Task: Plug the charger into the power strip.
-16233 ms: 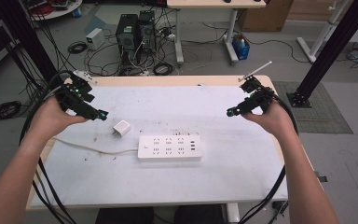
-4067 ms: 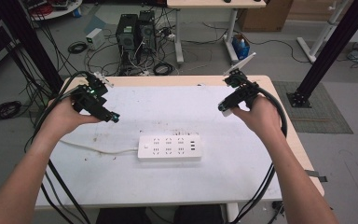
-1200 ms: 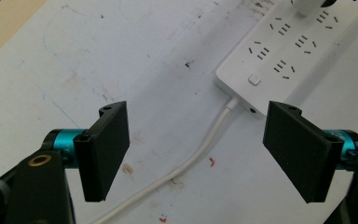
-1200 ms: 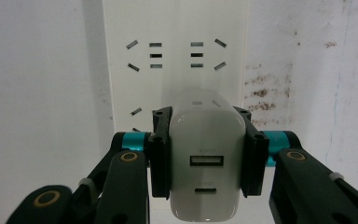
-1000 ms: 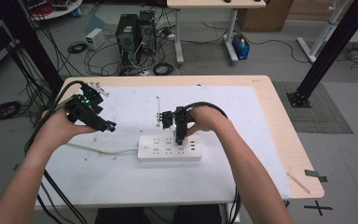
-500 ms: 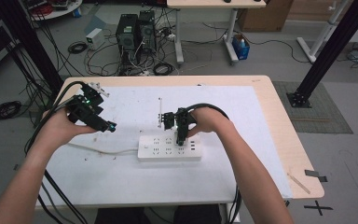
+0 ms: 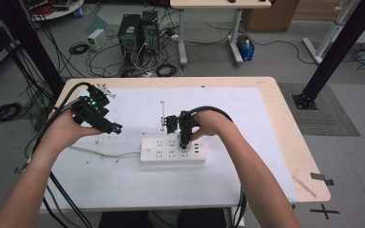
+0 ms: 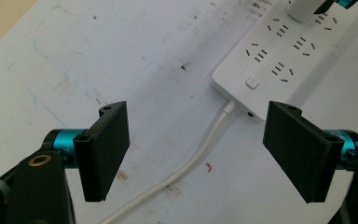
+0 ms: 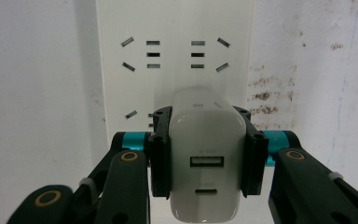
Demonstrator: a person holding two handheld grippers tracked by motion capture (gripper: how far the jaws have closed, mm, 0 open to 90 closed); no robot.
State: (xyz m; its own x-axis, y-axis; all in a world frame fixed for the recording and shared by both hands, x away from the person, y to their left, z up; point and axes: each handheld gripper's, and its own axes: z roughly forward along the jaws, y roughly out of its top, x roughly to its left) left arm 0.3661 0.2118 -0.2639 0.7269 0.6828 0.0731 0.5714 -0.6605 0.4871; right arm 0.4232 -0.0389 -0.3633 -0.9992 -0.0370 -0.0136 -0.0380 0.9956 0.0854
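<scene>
Right hand-held gripper (image 9: 205,158) clamped on a white charger (image 9: 205,154), one black pad flat on each side of its body. Charger face with two ports, one above the other, turned toward the gripper's camera. Charger held directly over the white power strip (image 9: 175,28), at a socket group; prongs hidden, so seated or just touching cannot be told. From the high view, right hand-held gripper (image 7: 184,137) pointed down onto the top of the power strip (image 7: 171,151), right of its middle.

Power strip lying flat near the middle of the surface (image 7: 266,142), long side parallel to the near edge. White cord (image 7: 100,153) leaving its left end, trailing toward the left edge of the surface.

Left hand-held gripper (image 8: 196,149) with jaws wide apart, nothing between the pads, held above the white sheet covering the surface. Cord (image 8: 200,154) and the switch end of the power strip (image 8: 261,70) visible below and beyond the jaws. From the high view, left hand-held gripper (image 7: 113,127) near the left edge, well apart from the power strip, tips angled toward it.

Stains and pen marks scattered over the white sheet.
</scene>
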